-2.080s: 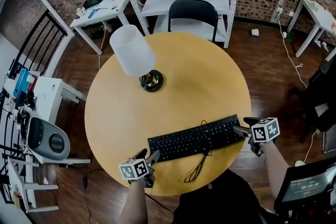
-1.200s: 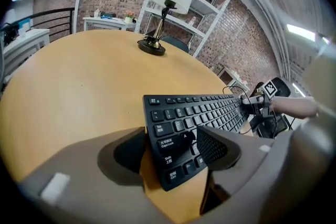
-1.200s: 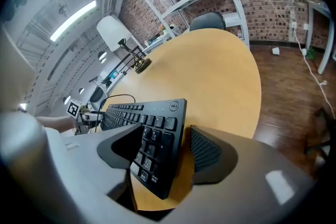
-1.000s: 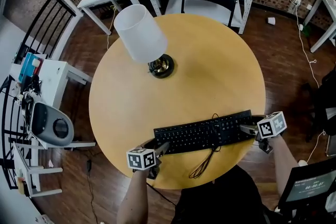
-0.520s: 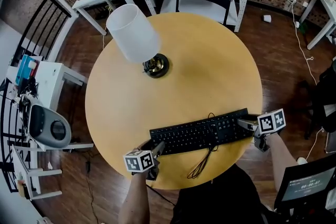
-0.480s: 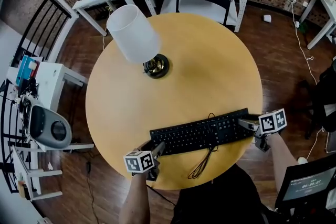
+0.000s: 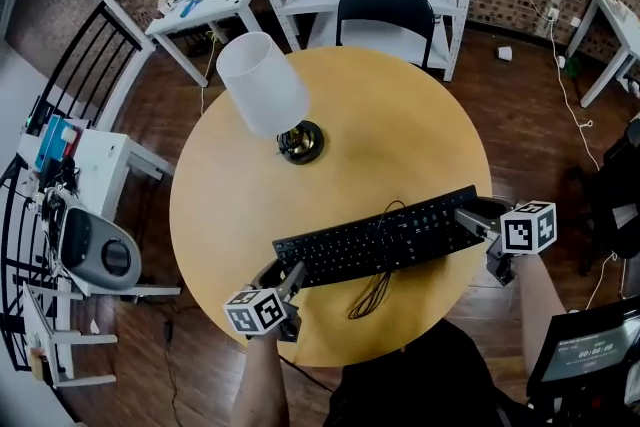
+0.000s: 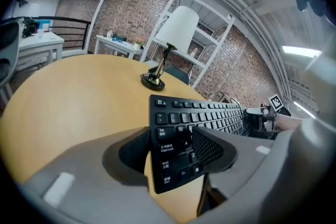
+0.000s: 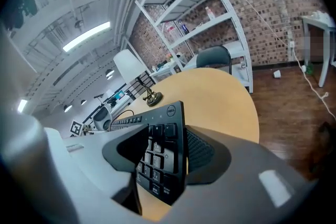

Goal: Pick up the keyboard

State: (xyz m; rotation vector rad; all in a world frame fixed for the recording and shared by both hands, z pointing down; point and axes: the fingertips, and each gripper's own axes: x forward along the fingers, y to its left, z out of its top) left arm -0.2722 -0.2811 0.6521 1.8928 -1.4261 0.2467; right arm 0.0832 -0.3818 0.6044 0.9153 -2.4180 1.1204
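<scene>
- A black keyboard (image 7: 378, 237) hangs between two hand-held grippers, above the near part of a round wooden table (image 7: 400, 135). It looks lifted clear of the tabletop.
- The left gripper (image 7: 283, 277) has its jaws partly open and clamped across the keyboard's left end. The pads press on the front and back edges.
- The right gripper (image 7: 472, 218) holds the right end the same way. Its jaws are closing, with the keyboard's end between them and the pads on it.
- Risk: each grip covers only a narrow strip at one end. If the two hands rise unevenly or drift apart, one end could probably slip out and the keyboard would drop onto the table.
- Risk: if the hands twist against each other, the long thin body could flex or roll within the pads.
- Risk: the keyboard's cable (image 7: 372, 287) dangles in a loose loop toward the table's near edge. It could snag on the edge or on the person and tug the keyboard.
- Risk: a lamp (image 7: 268, 90) with a white shade stands further back on the table, well apart. A wide swing to the left could reach it.
- Change from half a second ago: the keyboard then lay low on the table. Now both ends are raised, both grippers sit higher, and the cable arches up behind the back edge.
</scene>
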